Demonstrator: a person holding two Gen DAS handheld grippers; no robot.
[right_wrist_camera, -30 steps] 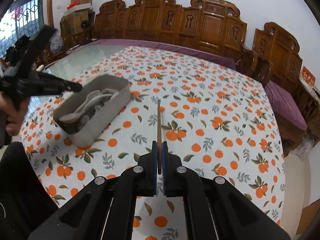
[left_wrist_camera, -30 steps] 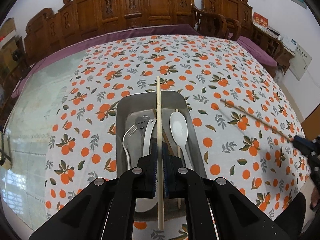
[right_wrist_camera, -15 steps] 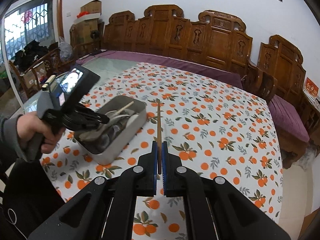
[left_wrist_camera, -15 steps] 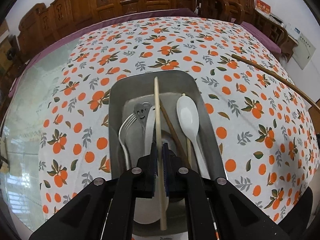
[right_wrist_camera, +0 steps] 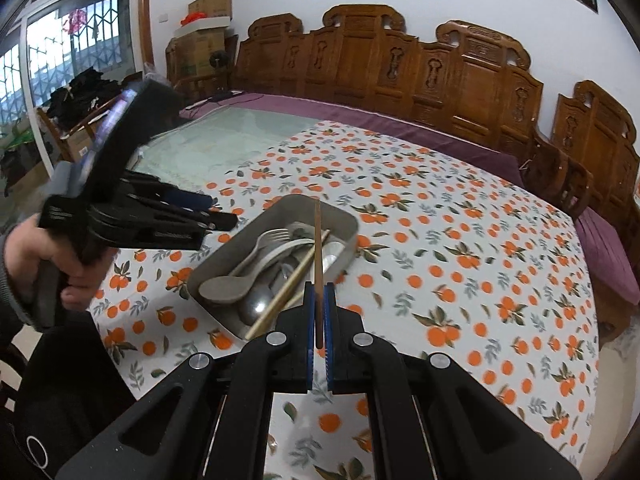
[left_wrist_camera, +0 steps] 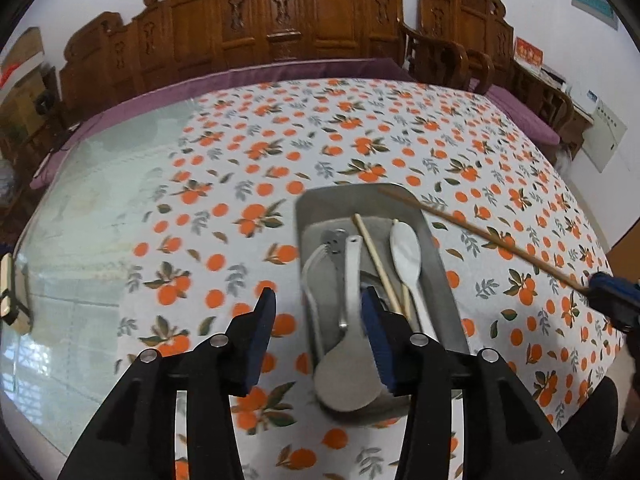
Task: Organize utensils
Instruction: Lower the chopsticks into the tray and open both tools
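While its jaws are opening with nothing between the pads, the left gripper [left_wrist_camera: 318, 334] hangs over the near left corner of the metal tray [left_wrist_camera: 442, 276], where a pale chopstick [left_wrist_camera: 378, 265], spoons and a fork lie. The right gripper [right_wrist_camera: 319, 334] is clamped on a darker chopstick [right_wrist_camera: 317, 264], whose tip reaches over the tray. The left gripper's right pad hides the tray's near contents.
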